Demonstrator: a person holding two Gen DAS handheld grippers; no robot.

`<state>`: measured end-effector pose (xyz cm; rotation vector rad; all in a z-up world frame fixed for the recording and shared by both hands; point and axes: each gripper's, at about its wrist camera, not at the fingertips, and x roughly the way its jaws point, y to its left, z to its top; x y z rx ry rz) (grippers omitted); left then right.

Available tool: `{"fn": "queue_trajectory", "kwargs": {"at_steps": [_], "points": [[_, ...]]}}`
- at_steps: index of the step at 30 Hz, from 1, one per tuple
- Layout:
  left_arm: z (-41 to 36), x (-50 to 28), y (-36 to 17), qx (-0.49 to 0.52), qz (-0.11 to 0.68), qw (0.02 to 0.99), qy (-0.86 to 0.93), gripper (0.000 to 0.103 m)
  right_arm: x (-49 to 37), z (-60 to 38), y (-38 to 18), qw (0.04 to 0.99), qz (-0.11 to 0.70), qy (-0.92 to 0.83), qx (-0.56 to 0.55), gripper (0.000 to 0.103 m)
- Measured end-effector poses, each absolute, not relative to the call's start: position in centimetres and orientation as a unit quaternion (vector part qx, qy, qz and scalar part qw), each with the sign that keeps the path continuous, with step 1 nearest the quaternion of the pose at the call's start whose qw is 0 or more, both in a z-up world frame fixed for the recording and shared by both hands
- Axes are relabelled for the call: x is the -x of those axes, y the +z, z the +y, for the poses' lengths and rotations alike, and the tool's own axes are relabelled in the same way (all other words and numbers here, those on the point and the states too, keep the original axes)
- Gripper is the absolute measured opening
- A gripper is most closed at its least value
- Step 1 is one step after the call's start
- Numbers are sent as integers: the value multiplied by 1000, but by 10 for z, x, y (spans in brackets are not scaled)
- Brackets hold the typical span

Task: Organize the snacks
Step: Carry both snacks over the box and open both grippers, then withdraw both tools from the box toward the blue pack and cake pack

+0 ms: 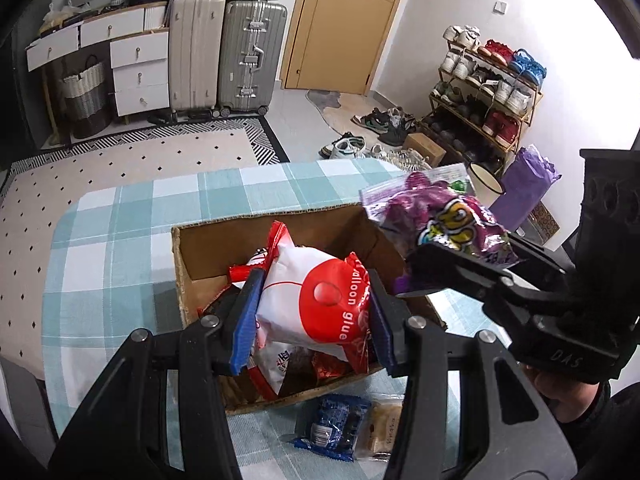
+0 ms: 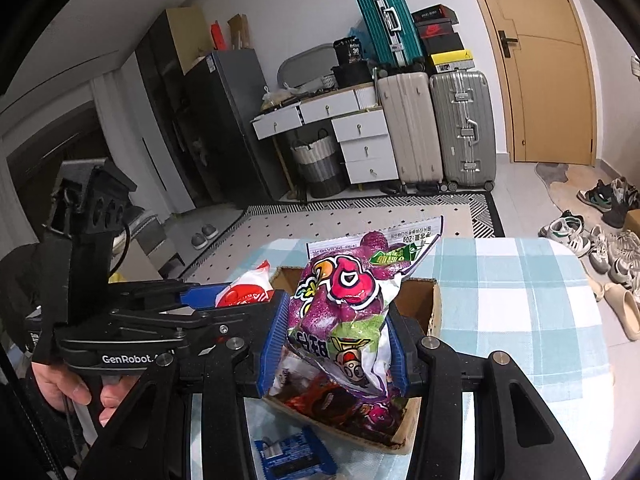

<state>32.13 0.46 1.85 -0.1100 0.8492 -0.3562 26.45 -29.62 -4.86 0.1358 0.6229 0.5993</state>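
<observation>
Over the cardboard box (image 1: 192, 256) on the checked tablecloth (image 1: 120, 232), I have a packet in each claw. My left gripper (image 1: 312, 316) is pinching the white-and-red pouch (image 1: 308, 304) across its puffed middle, pads pressed into its sides; my right gripper (image 2: 334, 344) is clamped on the purple snack bag (image 2: 344, 308) — both hang above the snacks already in the box. I judge them light, air-filled and crinkly, the film slippery, the contents likely crushable, so a gentle squeeze mid-body suits best. A blue packet (image 1: 332, 428) lies on the cloth just beside the box — flatter, probably best taken by an edge.
</observation>
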Motion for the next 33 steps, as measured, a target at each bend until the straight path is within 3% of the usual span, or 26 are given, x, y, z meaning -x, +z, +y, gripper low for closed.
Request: {"fn": "queue_trajectory", "kwargs": {"at_steps": [6, 9, 12, 25, 33], "points": [[5, -339, 4, 53, 419, 888, -181, 49, -285, -286, -65, 900, 317, 293, -61, 45], [5, -344, 1, 37, 420, 891, -169, 60, -291, -284, -68, 896, 325, 295, -70, 55], [11, -343, 2, 46, 413, 895, -165, 73, -291, -288, -63, 902, 314, 287, -78, 74], [24, -309, 11, 39, 400, 906, -131, 80, -257, -305, -36, 919, 277, 273, -65, 74], [26, -271, 21, 28, 383, 917, -109, 81, -225, -305, -18, 927, 258, 266, -56, 82]]}}
